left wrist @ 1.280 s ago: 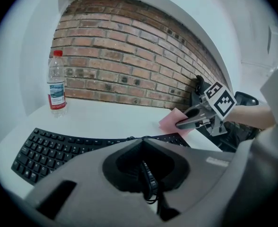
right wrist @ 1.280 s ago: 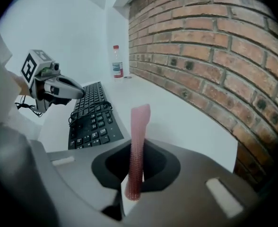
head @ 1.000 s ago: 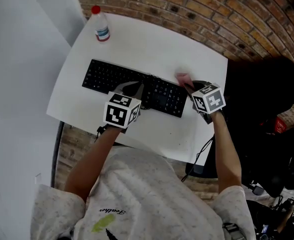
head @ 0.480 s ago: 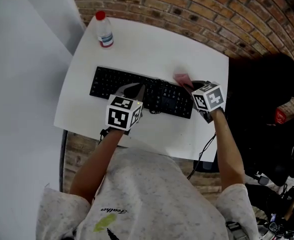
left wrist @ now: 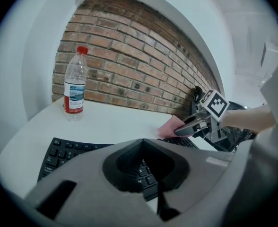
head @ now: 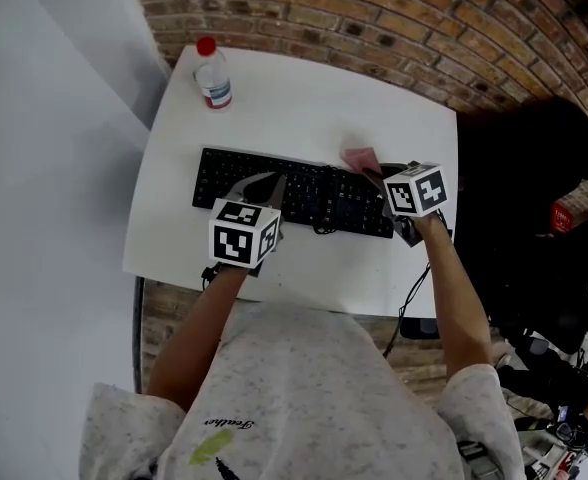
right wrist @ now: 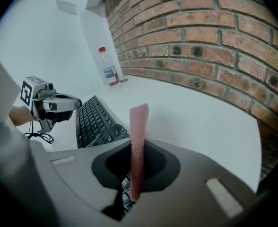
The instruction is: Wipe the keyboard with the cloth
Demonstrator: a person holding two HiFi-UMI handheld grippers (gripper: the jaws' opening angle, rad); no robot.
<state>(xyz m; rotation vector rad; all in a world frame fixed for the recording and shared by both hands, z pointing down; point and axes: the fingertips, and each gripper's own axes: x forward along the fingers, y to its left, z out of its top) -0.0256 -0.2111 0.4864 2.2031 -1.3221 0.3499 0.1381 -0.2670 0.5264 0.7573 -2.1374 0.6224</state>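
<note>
Head view: a flat black plastic keyboard lies mid-frame on the smooth white worktop.

Left gripper view: the left claw is closed and empty above the keys.

Right gripper view: the right claw pinches a thin, nubby pink cloth upright at frame centre. It is probably best laid flat and dragged lightly along the key rows.

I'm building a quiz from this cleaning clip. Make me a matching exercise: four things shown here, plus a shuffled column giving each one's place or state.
1 bottle
2 keyboard
3 cloth
4 left gripper

A pinched in the right gripper
B black, flat on the table
C upright, red-capped, far left corner
D shut, empty, over the keyboard

Pairs: 1-C, 2-B, 3-A, 4-D
</note>
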